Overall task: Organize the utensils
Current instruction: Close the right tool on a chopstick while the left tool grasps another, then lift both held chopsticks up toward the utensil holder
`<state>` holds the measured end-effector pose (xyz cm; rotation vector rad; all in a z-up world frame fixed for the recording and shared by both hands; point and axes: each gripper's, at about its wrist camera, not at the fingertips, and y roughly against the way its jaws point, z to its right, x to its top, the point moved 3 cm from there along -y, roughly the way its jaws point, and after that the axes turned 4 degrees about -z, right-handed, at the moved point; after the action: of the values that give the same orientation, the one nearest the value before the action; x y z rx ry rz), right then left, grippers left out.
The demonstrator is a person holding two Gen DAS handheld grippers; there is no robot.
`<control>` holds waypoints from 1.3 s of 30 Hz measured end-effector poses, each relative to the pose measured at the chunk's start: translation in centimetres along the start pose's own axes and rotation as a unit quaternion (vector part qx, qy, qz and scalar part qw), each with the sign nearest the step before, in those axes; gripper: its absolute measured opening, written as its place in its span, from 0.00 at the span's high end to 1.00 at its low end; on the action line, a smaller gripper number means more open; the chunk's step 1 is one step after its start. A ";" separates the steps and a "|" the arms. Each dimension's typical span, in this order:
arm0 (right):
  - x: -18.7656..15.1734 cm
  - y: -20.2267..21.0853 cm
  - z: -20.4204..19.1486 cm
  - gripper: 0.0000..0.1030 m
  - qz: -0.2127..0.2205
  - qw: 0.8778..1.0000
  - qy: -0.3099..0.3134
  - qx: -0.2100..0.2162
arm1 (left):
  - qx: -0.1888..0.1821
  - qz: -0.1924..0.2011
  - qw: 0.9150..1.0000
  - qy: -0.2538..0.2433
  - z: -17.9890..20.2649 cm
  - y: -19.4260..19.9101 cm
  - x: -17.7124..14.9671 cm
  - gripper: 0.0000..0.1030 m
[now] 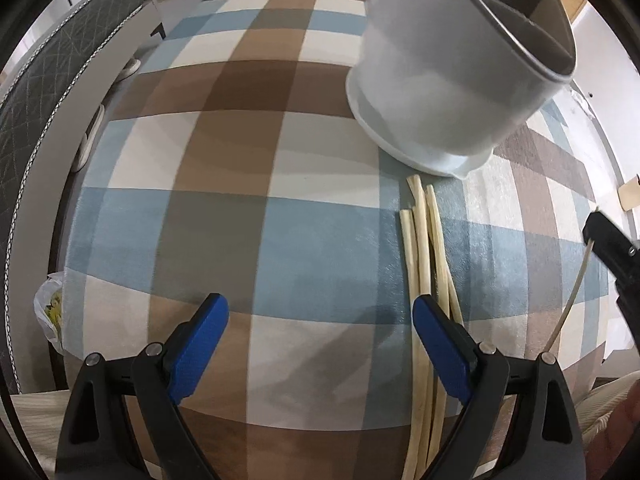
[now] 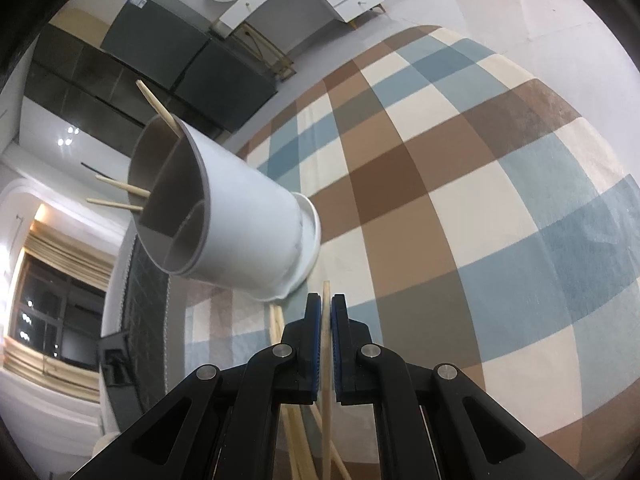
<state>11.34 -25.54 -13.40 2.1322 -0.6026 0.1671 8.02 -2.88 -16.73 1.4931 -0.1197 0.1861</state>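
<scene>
On the checked rug [image 1: 256,240], in the left wrist view: left gripper [image 1: 320,320] hovering with jaws standing wide and nothing between them, the bundle of loose chopsticks [image 1: 420,248] lying just beside its right-hand pad and reaching toward the foot of the white utensil holder [image 1: 448,92]; at the right edge, right gripper [image 1: 600,236] showing as a dark tip with one thin stick trailing below it. In the right wrist view: right gripper [image 2: 327,312] clamping a single chopstick [image 2: 327,360] between closed blue pads, the stick running lengthwise through the jaws; holder [image 2: 240,232] standing near ahead, divided into compartments, three sticks [image 2: 120,196] already poking out. Likely step in hand: carrying the held stick to the holder; best done by lifting its tip clear of the rim, aiming at the compartment already holding sticks, releasing only once well inside. Dividers and stored sticks appearing only in the right view; the full loose bundle only in the left.
</scene>
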 end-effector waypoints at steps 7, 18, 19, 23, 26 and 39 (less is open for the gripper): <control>0.2 0.4 -0.3 0.96 0.005 1.000 0.004 0.007 | 0.021 -0.003 1.000 -0.018 1.3 -0.1 -0.2 0.12; 0.3 1.0 -0.2 0.96 0.008 1.000 0.002 0.009 | 0.051 0.002 0.999 -0.014 1.9 0.1 1.4 0.12; 0.3 1.1 -0.1 0.96 0.008 1.000 0.001 0.009 | 0.053 0.004 0.999 -0.012 1.9 0.1 1.6 0.12; 0.4 1.3 0.0 0.96 0.012 1.000 -0.001 0.010 | 0.054 0.005 0.998 -0.012 2.5 -0.1 2.6 0.14; 0.5 1.3 -0.2 0.96 0.013 1.000 0.005 0.010 | 0.062 0.019 0.997 -0.030 3.5 0.2 3.5 0.24; 0.8 1.1 -0.2 0.96 0.016 1.000 0.021 -0.005 | -0.006 0.034 0.998 -0.048 5.6 0.8 5.0 0.98</control>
<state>11.52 -26.26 -12.19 2.1050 -0.6122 0.2244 12.95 -8.16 -14.61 1.4881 -0.2484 0.1682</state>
